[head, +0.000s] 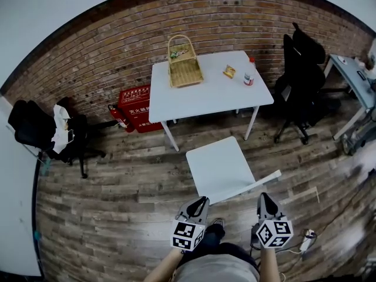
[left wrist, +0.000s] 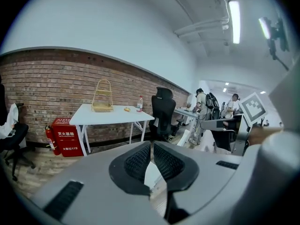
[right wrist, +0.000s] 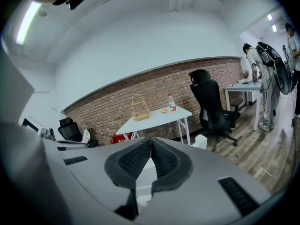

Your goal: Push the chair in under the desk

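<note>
Wooden plank floor (head: pixel 111 210) fills the lower frame. At bottom centre, the left gripper (head: pixel 201 200) and right gripper (head: pixel 264 195) have jaws pressed together, empty. Just above, the white chair (head: pixel 220 166), legs hidden beneath its seat, stands apart from the desk (head: pixel 217 90) at upper centre.

All three views toward desk (head: pixel 218 94)

Red fire extinguisher box (left wrist: pixel 67 137) on the floor (left wrist: pixel 33 172) by the brick wall (left wrist: pixel 47 83), two lines of white Chinese characters on its front, the number 119 ending the lower line, label on the bottle (left wrist: pixel 139 103) on the desk (left wrist: pixel 112 117) too small to read
</note>
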Available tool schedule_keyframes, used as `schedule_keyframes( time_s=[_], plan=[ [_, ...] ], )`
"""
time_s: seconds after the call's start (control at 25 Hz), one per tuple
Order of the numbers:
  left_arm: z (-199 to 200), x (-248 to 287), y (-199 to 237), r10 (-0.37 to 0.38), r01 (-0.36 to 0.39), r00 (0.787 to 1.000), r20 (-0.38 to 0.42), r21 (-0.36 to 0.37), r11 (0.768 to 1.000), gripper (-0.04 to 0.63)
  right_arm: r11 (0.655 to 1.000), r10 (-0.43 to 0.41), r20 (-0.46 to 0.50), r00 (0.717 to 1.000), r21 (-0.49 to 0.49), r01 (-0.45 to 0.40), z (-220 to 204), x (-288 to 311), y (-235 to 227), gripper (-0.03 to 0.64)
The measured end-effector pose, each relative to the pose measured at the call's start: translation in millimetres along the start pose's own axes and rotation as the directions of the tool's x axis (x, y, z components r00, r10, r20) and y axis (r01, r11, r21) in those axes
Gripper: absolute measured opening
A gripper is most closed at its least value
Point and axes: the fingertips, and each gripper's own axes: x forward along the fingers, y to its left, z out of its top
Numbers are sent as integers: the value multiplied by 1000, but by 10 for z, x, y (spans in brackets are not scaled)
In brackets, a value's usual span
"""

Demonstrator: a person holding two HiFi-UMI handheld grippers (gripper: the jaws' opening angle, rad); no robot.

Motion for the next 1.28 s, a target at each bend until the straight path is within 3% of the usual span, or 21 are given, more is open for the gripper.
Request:
schedule_keyframes(
  time_s=[0.32,0.68,0.84,0.92,1.12,1.28],
  plan=[
    [19,103,95,-17,17,1000,-3,-20,1000,31,992,99,-65,993,85,-93,-63,187,-134,17],
    [-73,84,175,14,-16,999,-44,-42,999,32,997,-21,-82,996,70,26,-34,170,-721,18],
    [-79,96,153,30,-32,998,-47,-45,998,32,1000,7,-125,992,2,-7,-23,207,-916,37],
    [-89,89,156,40,-43,998,-45,-49,998,32,998,22,-157,987,-47,-30,-20,256,-994,182],
    [-98,120,129,74,-76,996,-51,-52,996,39,972,42,-216,975,-218,-90,68,438,-1185,184],
    [-86,159,132,128,-129,990,-61,-23,991,93,949,123,-269,955,-249,-192,62,563,-1306,230]
  ],
)
